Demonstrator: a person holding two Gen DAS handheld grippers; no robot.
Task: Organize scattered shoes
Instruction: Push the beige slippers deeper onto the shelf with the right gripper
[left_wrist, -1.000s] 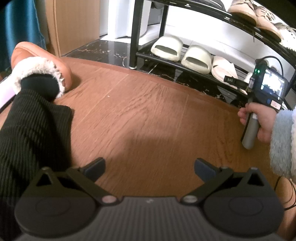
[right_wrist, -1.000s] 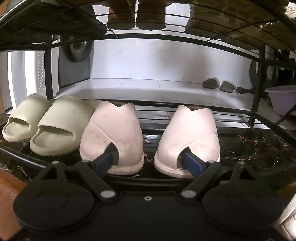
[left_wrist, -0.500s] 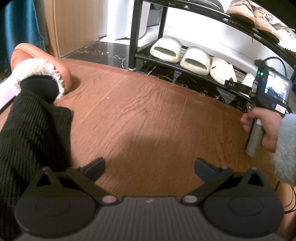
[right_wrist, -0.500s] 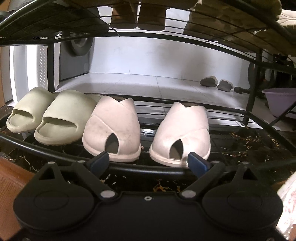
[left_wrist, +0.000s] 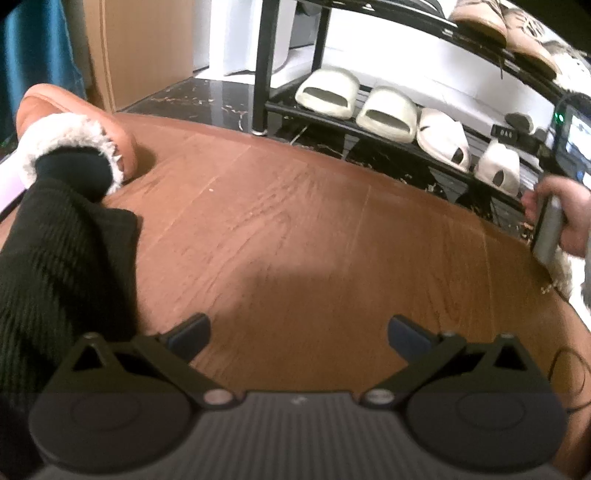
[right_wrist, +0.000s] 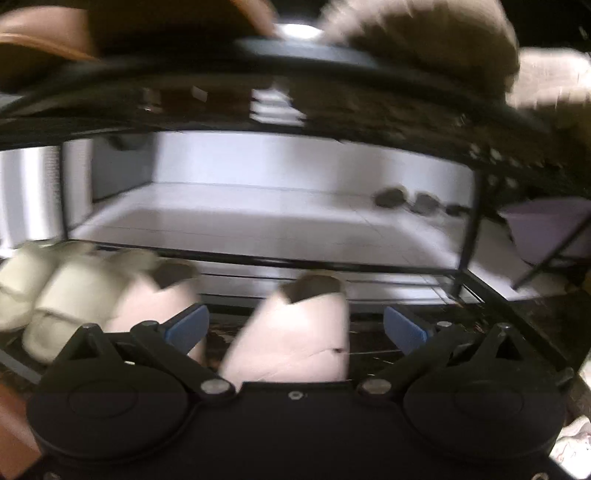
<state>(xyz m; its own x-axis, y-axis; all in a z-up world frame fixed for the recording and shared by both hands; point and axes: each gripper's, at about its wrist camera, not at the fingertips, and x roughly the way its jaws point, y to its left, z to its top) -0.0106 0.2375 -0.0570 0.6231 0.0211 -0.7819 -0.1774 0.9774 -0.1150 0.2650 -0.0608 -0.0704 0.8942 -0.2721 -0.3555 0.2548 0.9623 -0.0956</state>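
Slippers sit toe-out along the lower shelf at upper right of the left view: two cream slides, then two pale pink slippers with a gap between. Right claw, its jaws just opened wide, grips nothing, the right pink slipper between them untouched. Left claw hangs spread and empty over the wooden floor.

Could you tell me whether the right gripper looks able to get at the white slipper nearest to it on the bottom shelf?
Probably yes. The right gripper has just been opening its jaws, and the white slipper sits in line between them, untouched. Nothing blocks the way, and the upper shelf bar runs well above.
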